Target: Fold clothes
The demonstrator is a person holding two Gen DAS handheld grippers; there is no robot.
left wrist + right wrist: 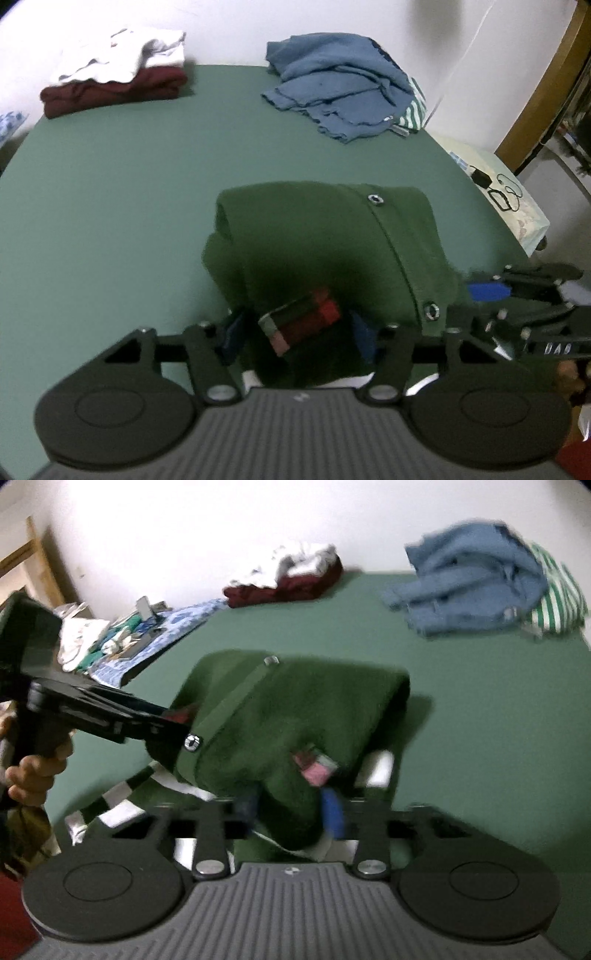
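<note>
Green top [325,251] sits mid-bench, near edge, lifted into hump so half can flop over for next fold, I reckon. Right claw [291,808] pinched on its near hem, cloth bunched between blue pads. Left claw [295,332] straddles other hem, pads look apart from cloth, grip unclear. Folded maroon-white stack [114,81] parked far left, blue heap [340,88] far right, probably waiting. Bench [110,206] green.

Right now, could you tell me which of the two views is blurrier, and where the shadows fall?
Right wrist view: more smeared, especially the blue clothes and the green garment. Left wrist view: sharper; the snap button reads clearly, though the near fabric by the left gripper sits in dark shadow. Both views bend the table edges, fisheye style.
</note>
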